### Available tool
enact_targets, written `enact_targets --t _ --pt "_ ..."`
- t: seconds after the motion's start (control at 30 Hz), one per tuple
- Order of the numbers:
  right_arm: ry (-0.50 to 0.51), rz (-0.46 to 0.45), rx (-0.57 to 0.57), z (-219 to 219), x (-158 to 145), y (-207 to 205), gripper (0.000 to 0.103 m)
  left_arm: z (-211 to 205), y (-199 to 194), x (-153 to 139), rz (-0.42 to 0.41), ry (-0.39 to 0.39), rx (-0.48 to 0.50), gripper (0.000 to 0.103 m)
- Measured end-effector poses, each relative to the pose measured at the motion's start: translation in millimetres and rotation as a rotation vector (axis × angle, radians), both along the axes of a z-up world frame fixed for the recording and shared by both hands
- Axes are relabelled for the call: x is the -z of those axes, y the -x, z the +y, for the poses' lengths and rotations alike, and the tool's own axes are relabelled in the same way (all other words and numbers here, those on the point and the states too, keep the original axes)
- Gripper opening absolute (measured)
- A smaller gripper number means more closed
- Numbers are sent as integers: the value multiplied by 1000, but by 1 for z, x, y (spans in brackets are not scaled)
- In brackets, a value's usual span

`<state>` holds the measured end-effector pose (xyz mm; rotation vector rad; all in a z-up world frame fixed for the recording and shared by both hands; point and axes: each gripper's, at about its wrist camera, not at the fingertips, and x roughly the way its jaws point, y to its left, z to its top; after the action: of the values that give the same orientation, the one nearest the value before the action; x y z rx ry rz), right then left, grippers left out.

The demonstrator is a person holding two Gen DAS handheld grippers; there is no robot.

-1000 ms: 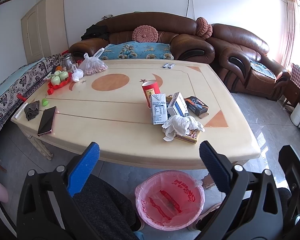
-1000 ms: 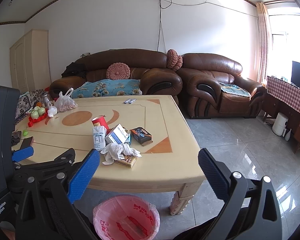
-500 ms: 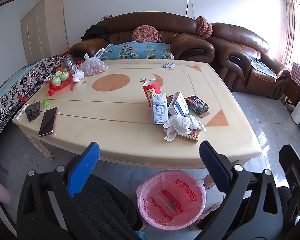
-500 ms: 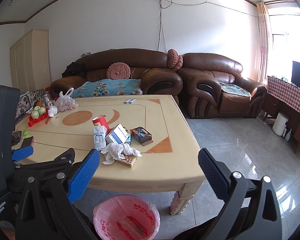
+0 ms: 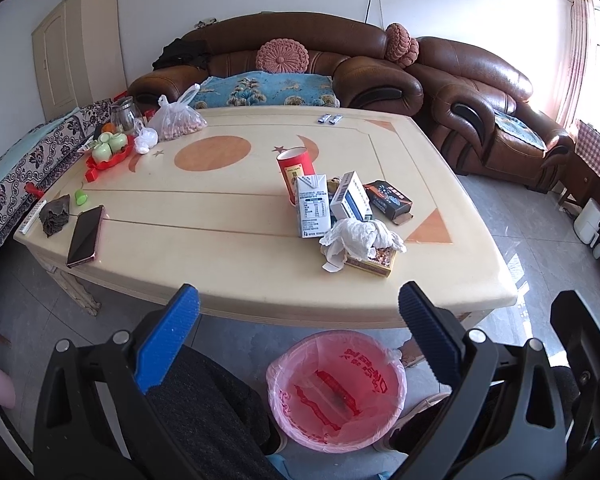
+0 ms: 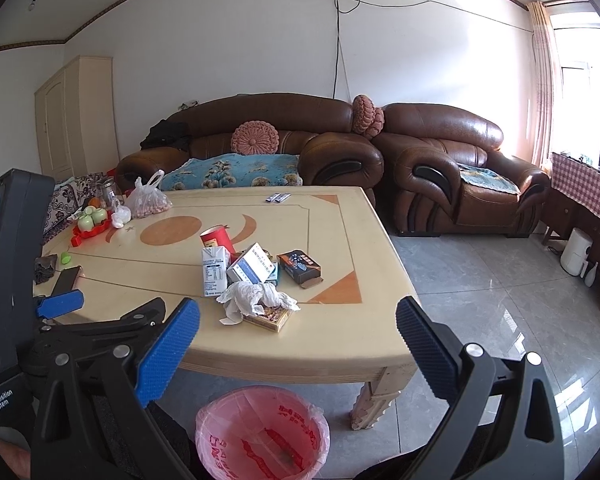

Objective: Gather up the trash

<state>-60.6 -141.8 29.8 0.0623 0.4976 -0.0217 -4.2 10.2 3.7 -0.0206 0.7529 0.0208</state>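
A cream coffee table (image 5: 220,264) fills the room ahead of you, its litter bunched toward the near right corner. Below its front edge stands the pink-lined bin (image 5: 336,390), apparently almost empty, so the collecting looks barely begun. Your left gripper (image 5: 298,314) and right gripper (image 6: 298,326) both hang short of the table, jaws spread wide and holding nothing.

Work the pile from the outside in. The milk carton (image 5: 313,211) stands upright beside the red paper cup (image 5: 296,168); either would probably tip if nudged, so close on the body, not the top. The blue-and-white box (image 5: 350,202) leans against its neighbours, with the dark box (image 5: 388,199) just beyond. Nearest you, the crumpled tissue (image 5: 360,238) lies draped over a flat patterned packet (image 5: 374,261); pinch the tissue at its bulk and lift it straight up, so the packet stays put for a second trip. The phone (image 5: 85,236) at left is likely not trash.
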Motion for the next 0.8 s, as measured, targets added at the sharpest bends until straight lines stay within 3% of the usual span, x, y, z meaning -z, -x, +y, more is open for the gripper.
enact_targets --t 0.2,0.3,0.8 --pt "-8 37 -107 -8 14 -11 96 19 -12 12 39 41 -8 98" --pt "-26 42 -153 -14 20 -17 96 21 -19 15 45 -4 -14 98" --pt "17 54 -203 -19 42 -65 96 18 -63 21 82 -24 -3 98"
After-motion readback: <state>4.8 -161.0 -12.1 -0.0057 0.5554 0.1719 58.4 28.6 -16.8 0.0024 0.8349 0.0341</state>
